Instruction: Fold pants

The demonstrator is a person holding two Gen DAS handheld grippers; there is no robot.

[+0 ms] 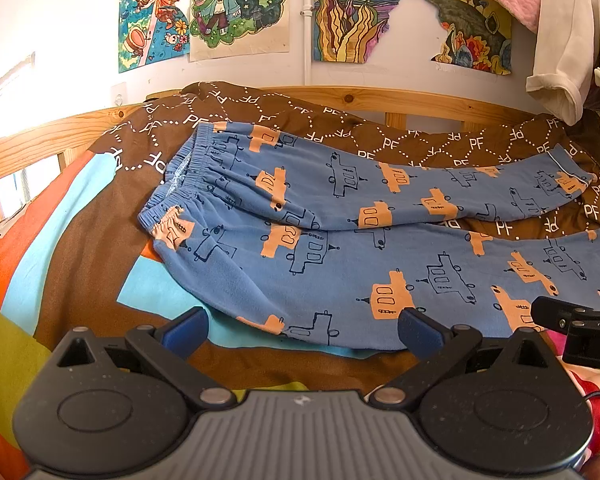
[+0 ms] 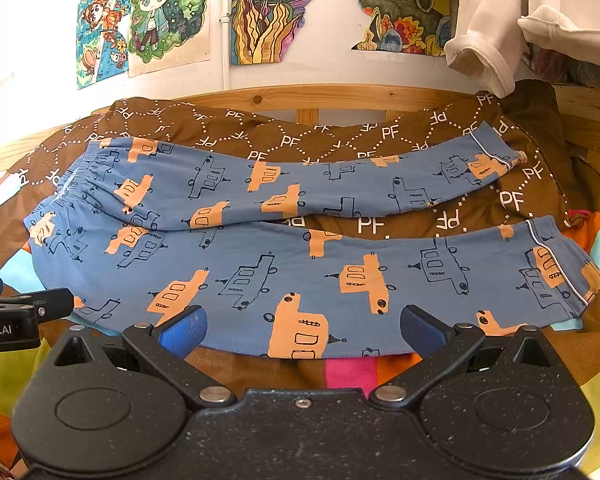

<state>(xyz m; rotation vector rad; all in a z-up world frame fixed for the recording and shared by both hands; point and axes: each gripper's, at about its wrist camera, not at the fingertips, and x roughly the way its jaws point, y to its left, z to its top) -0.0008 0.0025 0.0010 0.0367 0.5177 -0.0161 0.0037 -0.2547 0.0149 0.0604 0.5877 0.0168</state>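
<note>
Blue pants (image 1: pixel 340 248) with orange and outlined vehicle prints lie flat on the bed, waistband (image 1: pixel 180 184) at the left, two legs running right, with a gap between them. They also show in the right wrist view (image 2: pixel 300 272), cuffs (image 2: pixel 556 264) at the right. My left gripper (image 1: pixel 302 330) is open and empty, just in front of the near leg's lower edge near the waist. My right gripper (image 2: pixel 302 330) is open and empty, in front of the near leg's lower edge. The right gripper shows at the left wrist view's right edge (image 1: pixel 572 320).
A brown blanket (image 1: pixel 340 120) with white PF lettering lies under and behind the pants, over a colourful striped cover (image 1: pixel 60 240). A wooden bed rail (image 1: pixel 380 98) runs behind. Drawings hang on the wall (image 1: pixel 340 12); white and pink clothes (image 1: pixel 560 40) hang at the upper right.
</note>
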